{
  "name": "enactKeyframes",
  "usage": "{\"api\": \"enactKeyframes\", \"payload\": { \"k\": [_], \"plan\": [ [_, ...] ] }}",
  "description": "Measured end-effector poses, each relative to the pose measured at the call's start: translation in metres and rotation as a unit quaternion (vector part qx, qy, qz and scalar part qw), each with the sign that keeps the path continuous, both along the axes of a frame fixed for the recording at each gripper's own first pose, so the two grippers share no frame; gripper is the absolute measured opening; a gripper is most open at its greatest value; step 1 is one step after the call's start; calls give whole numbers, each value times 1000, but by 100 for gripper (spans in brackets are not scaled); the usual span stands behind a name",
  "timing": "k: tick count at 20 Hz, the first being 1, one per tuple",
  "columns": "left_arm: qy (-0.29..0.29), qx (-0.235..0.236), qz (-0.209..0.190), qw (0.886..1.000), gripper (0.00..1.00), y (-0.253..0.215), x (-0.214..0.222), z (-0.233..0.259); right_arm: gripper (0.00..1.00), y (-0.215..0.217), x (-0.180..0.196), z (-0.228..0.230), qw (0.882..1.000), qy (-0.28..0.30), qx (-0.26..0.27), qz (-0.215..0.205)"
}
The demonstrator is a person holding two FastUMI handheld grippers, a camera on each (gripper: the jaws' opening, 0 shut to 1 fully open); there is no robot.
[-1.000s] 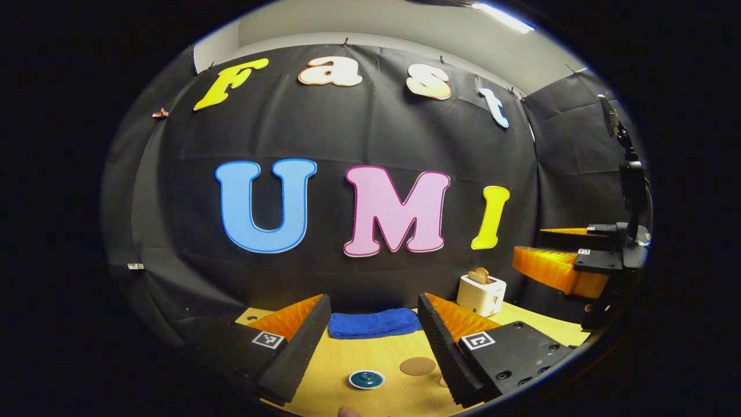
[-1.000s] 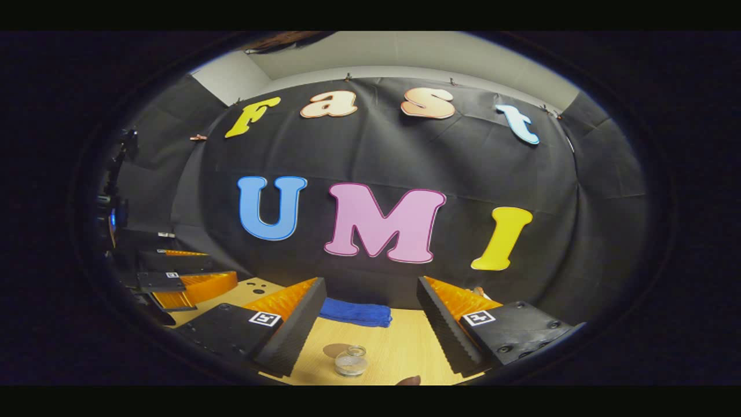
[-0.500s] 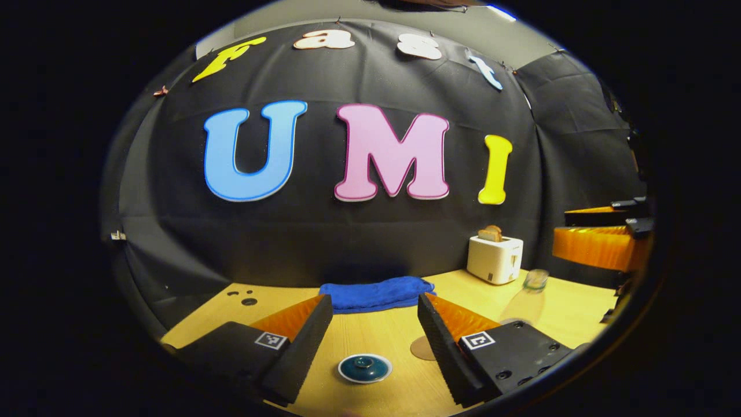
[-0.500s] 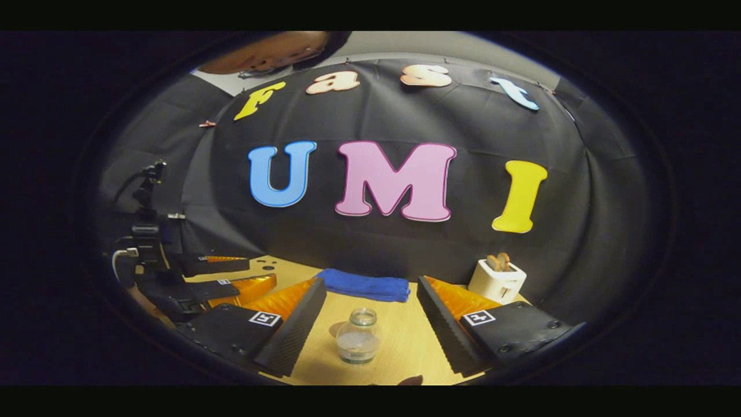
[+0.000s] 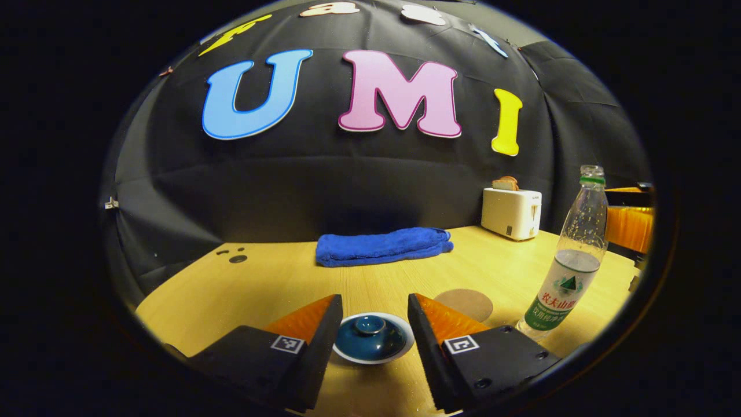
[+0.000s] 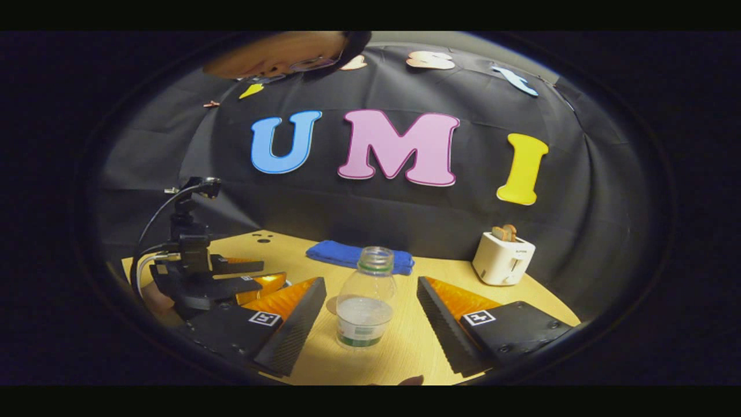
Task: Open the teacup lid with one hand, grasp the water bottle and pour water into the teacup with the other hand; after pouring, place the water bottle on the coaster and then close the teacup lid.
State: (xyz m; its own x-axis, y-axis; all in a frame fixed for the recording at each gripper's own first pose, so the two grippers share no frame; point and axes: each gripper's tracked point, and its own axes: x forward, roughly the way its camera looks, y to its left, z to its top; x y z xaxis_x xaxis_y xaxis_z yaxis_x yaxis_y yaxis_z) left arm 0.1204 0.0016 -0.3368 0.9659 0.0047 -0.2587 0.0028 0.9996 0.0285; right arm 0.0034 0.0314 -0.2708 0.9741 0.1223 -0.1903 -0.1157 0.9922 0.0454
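Left gripper [image 5: 373,324]: jaws spread wide, gripping nothing, one finger on either side of the teacup lid with a gap on both sides.
Right gripper [image 6: 370,315]: also released, fingers well apart, water bottle between them farther ahead, not touched.
Table [image 5: 243,289]: light wood, everything sits on it.
Blue towel [image 5: 382,246]: folded at the back by the wall; in the right gripper view the bottle neck covers part of it.
Toaster [image 5: 512,212]: white, back right corner, bread sticking out.
Water bottle [image 5: 570,260]: upright, long axis vertical, mouth up, no cap, roughly half full; the left gripper view shows its whole height, the right gripper view [image 6: 365,301] looks down on it.
Teacup lid [image 5: 372,337]: dark teal, knob pointing up, on its white-rimmed cup.
Coaster [image 5: 463,304]: flat brown disc between lid and bottle; mostly hidden behind the bottle in the right gripper view.
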Motion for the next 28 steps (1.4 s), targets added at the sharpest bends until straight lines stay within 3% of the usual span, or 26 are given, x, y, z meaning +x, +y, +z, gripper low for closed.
{"api": "enactKeyframes", "payload": {
  "k": [2,4,6,7,8,11,12,13,16,17,18,23,24,25,27,28],
  "plan": [
    [14,-3,2,1000,65,2,0,-11,96,0,-2,-11,1000,12,3,-1],
    [15,1,10,1000,64,5,1,-13,98,-1,-3,-15,1000,17,10,-3],
    [16,6,13,1000,50,6,2,-14,98,-1,-2,-20,1000,21,11,-7],
    [15,6,11,1000,32,4,2,-13,98,-2,-1,-23,1000,23,11,-7],
    [11,7,12,1000,35,5,3,-11,98,0,-2,-26,1000,25,11,-6],
    [-10,4,20,1000,28,7,-3,8,98,3,-6,-40,999,35,14,-3],
    [-19,5,21,1000,36,8,-6,19,98,5,-6,-44,999,39,17,-3],
    [-27,5,23,999,31,8,-8,31,98,6,-5,-51,999,43,19,-3],
    [-41,6,21,999,32,12,-18,54,98,9,-2,-76,998,64,22,-4],
    [-37,3,18,999,27,13,-20,57,98,11,0,-83,997,71,24,-5],
    [-32,-1,18,999,31,15,-23,57,98,12,1,-89,997,76,28,-5],
    [-17,0,29,999,32,30,-32,53,98,19,0,-124,992,120,26,-5],
    [-16,0,32,999,28,32,-34,53,98,18,2,-128,992,126,23,-6],
    [-14,-2,35,999,32,34,-34,50,98,16,3,-130,991,135,22,-11],
    [-11,-4,42,999,28,40,-36,48,78,15,5,-124,990,142,14,-15],
    [-10,-4,46,999,32,43,-38,48,76,12,10,-115,991,131,-5,-20]
  ]
}}
